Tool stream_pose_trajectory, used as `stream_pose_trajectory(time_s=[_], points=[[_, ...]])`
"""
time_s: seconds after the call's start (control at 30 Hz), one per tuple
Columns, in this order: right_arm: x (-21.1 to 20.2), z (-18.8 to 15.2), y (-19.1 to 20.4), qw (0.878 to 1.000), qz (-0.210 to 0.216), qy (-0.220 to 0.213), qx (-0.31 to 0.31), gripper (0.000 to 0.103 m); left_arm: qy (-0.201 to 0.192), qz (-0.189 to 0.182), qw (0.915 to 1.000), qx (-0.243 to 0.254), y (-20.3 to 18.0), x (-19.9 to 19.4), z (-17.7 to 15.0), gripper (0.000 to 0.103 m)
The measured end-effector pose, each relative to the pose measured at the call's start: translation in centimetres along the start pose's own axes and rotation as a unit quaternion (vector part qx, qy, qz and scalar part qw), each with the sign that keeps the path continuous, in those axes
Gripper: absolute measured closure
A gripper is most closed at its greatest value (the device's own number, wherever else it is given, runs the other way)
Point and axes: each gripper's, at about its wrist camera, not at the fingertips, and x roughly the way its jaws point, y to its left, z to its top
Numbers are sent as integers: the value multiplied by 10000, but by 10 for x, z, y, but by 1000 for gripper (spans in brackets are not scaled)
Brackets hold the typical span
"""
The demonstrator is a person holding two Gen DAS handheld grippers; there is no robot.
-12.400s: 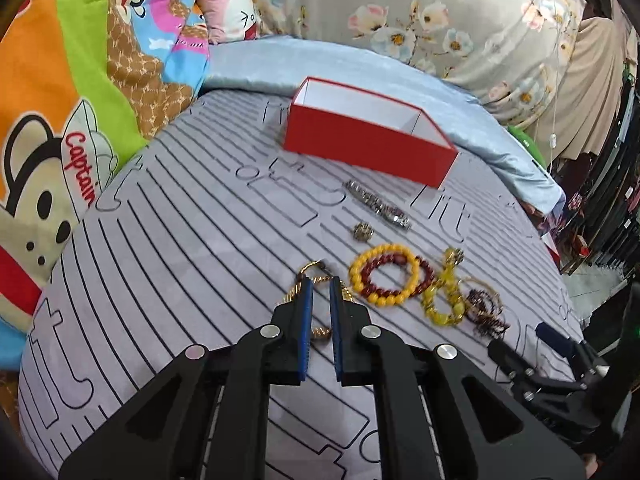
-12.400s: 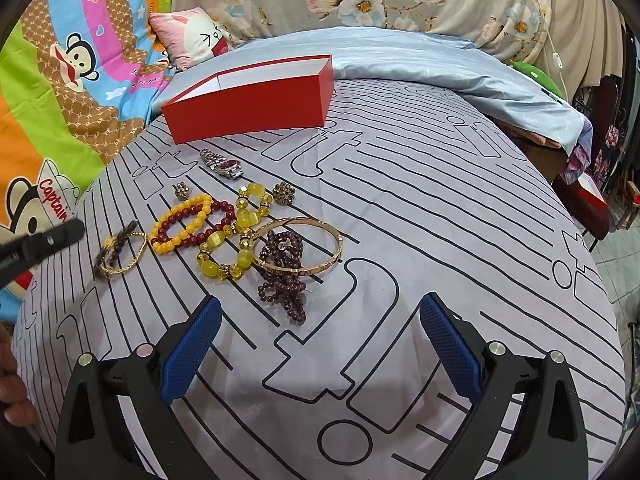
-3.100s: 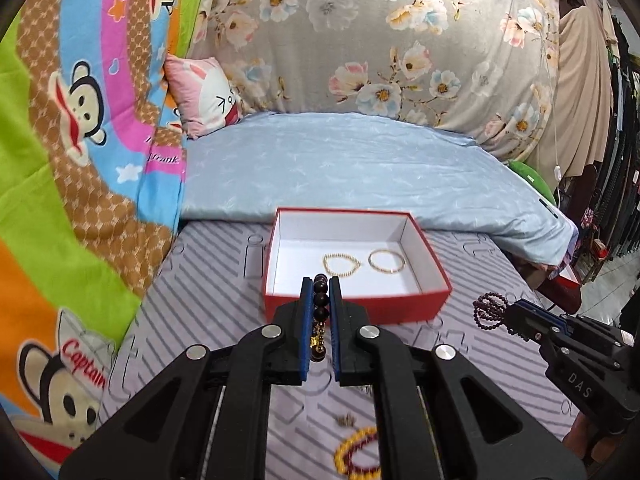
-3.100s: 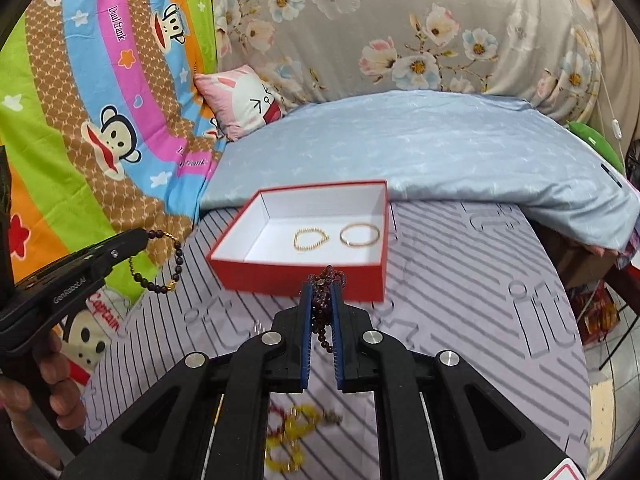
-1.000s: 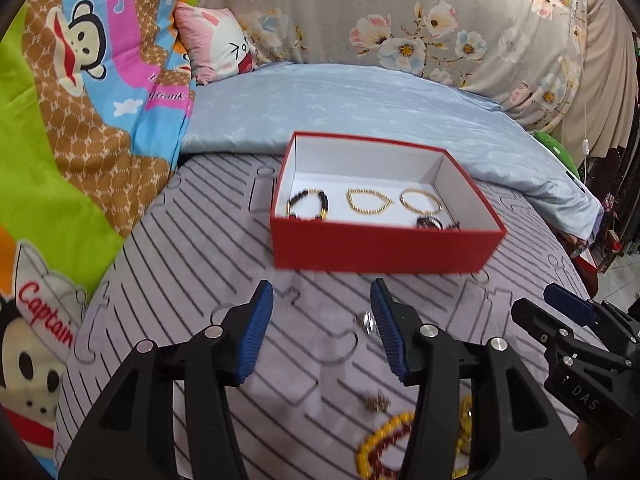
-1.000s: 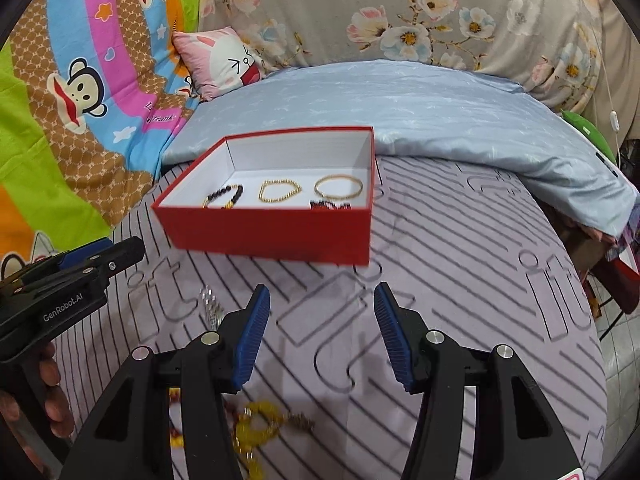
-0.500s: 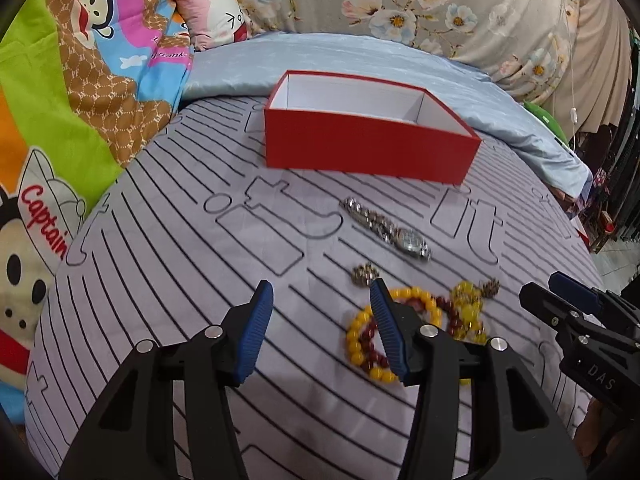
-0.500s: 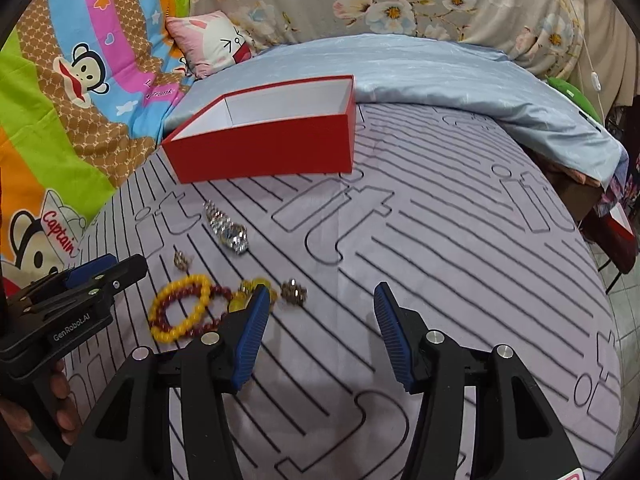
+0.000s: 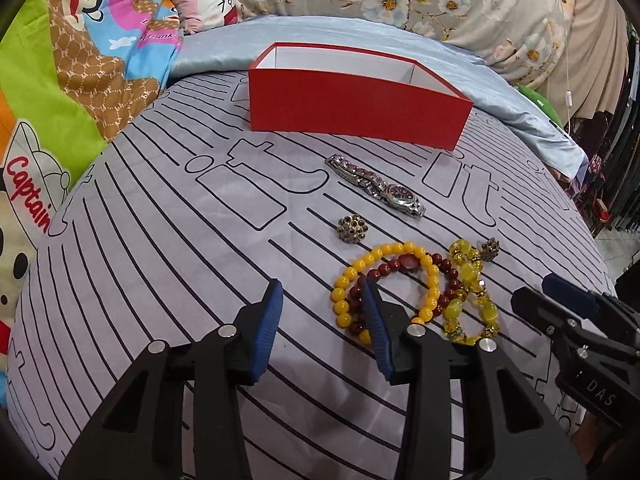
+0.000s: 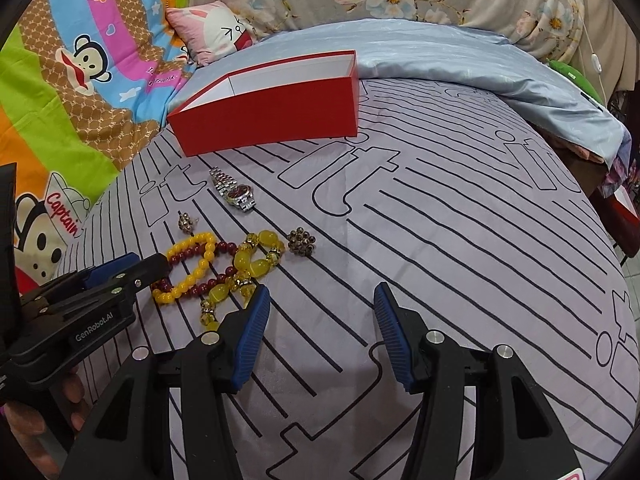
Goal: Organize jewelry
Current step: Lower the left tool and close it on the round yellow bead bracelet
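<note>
A red box (image 9: 356,110) with a white inside stands at the back of the grey lined bedsheet; it also shows in the right wrist view (image 10: 272,114). In front of it lie a silver watch (image 9: 378,187), two small brooches (image 9: 352,229) (image 9: 490,249), a yellow bead bracelet (image 9: 430,272), a dark red bead bracelet (image 9: 452,276) and a chunky yellow bracelet (image 9: 470,300). My left gripper (image 9: 322,312) is open and empty, its right finger just over the yellow and red bracelets. My right gripper (image 10: 318,312) is open and empty, low over the sheet right of the chunky bracelet (image 10: 256,258).
A colourful monkey-print blanket (image 9: 60,92) rises at the left. A light blue quilt (image 10: 460,68) and floral pillows lie behind the box. The bed's edge drops off at the right (image 10: 608,200).
Both grippers have come down and forward toward the loose jewelry and away from the box. Both stay open and empty.
</note>
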Motion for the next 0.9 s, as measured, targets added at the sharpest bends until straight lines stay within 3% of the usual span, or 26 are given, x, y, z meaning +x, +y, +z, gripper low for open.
stream_pose_trajectory(time_s=[0.3, 0.7, 0.87, 0.9], points=[[1, 1, -2, 10000, 41, -4, 42, 50, 3, -11, 10000, 61, -5, 8, 15, 68], [2, 2, -2, 10000, 71, 15, 36, 50, 81, 27, 9994, 329, -14, 15, 10, 73], [2, 1, 1, 10000, 88, 31, 19, 50, 99, -179, 9992, 354, -15, 16, 10, 96], [2, 1, 1, 9999, 95, 34, 21, 50, 101, -230, 9991, 333, -14, 16, 10, 96]])
